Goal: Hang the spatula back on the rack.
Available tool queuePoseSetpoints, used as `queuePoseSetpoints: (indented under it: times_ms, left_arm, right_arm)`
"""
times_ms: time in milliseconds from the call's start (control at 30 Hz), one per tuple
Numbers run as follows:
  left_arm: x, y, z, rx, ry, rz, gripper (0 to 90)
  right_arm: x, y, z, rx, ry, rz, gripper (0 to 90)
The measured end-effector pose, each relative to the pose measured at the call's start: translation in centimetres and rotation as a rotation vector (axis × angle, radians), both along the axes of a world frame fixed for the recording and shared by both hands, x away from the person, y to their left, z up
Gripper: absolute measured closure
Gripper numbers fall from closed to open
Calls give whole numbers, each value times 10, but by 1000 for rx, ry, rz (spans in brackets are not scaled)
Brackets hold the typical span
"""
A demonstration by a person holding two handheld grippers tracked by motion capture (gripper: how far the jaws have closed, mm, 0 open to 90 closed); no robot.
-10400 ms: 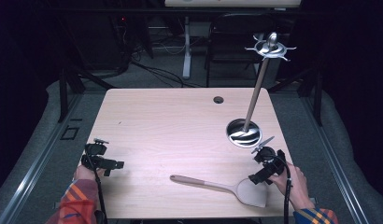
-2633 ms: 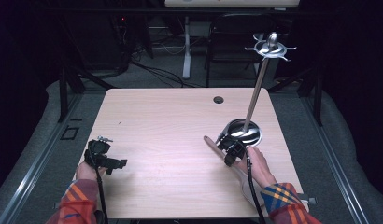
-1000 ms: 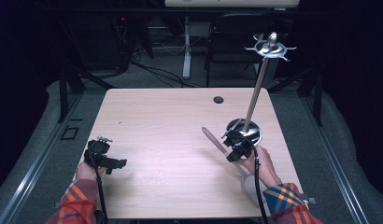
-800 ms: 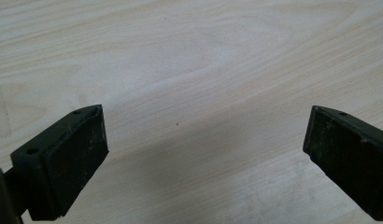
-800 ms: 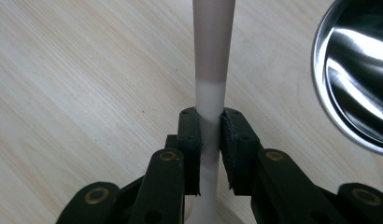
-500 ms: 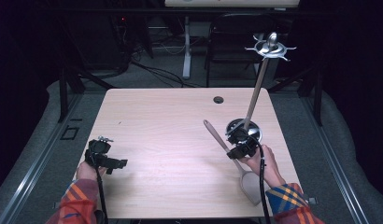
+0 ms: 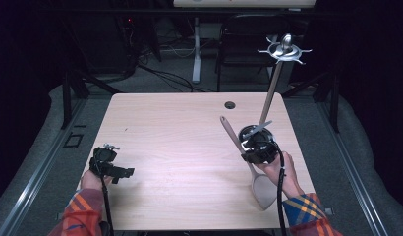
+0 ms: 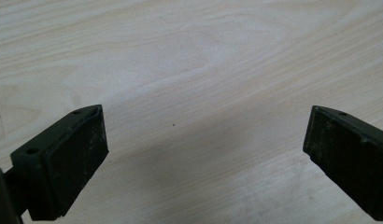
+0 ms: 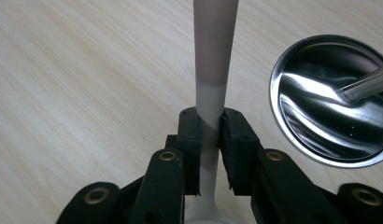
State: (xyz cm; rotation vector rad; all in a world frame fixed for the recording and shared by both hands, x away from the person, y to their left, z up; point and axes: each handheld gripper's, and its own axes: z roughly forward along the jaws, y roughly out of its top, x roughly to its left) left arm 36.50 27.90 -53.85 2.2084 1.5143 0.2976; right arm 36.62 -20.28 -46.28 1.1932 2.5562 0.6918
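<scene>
While clamped: spatula (R tool)

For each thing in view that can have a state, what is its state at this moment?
Spatula: held by its handle, raised off the table, blade toward the person.
Right gripper: shut on the spatula handle.
Left gripper: open, nothing between its jaws.
Utensil stand: upright, hooks bare.
</scene>
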Motion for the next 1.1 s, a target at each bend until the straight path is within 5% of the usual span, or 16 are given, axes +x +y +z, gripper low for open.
queuePoseSetpoints:
  times_ms: [1100]
  left_arm:
    - [0,-1,1,-13,-19,-20,0]
  right_arm:
    - [-11,-26,32,148,-194,-105,783]
